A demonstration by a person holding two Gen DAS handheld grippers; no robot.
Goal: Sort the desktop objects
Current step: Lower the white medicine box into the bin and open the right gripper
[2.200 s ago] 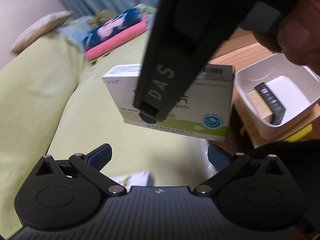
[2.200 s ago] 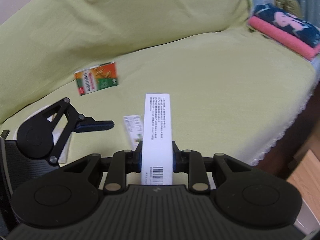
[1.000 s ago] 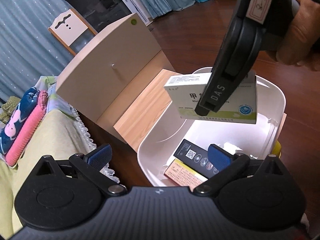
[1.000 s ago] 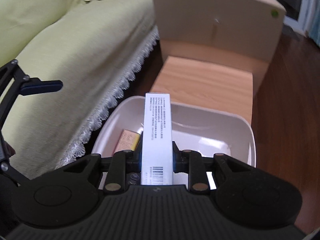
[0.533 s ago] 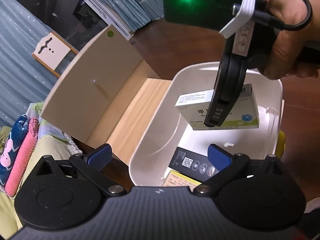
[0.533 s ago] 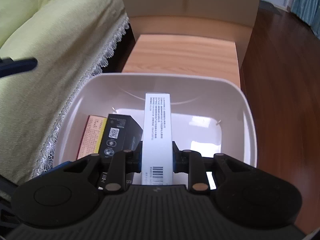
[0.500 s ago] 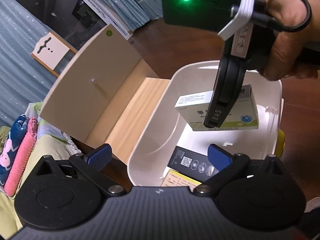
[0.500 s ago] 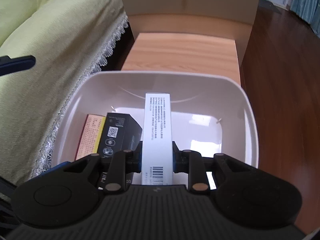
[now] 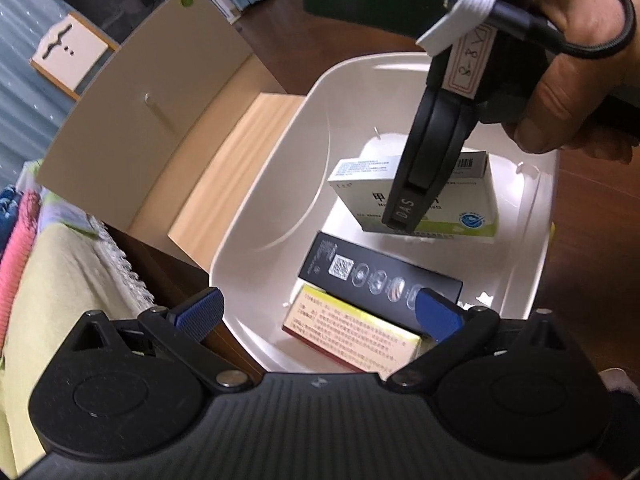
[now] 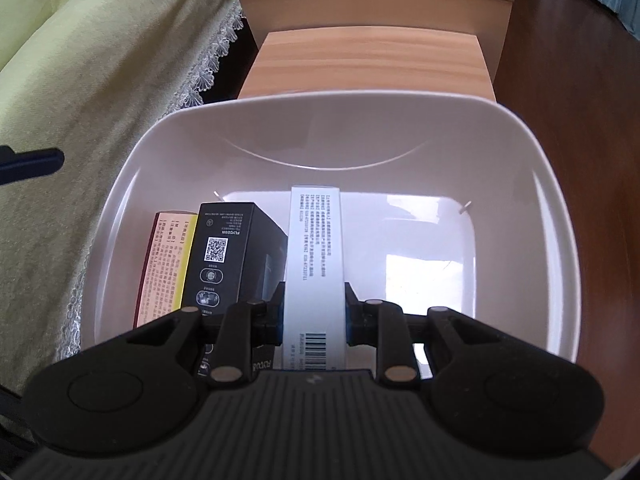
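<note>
The right tongs (image 10: 315, 316), clamped on a white box (image 10: 315, 264), hang inside the white tub (image 10: 168, 136) beside two boxes, release likely next; the left tongs (image 9: 316, 312) gape empty.

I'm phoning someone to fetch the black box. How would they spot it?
Look in the white tub beside the green-covered sofa. The black box lies on its floor, beside a red-and-yellow box. It alone is black, with a QR code and round icons.

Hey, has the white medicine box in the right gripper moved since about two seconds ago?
Yes. The white medicine box has gone from above the green sofa into the white bin, beside the black box.
</note>
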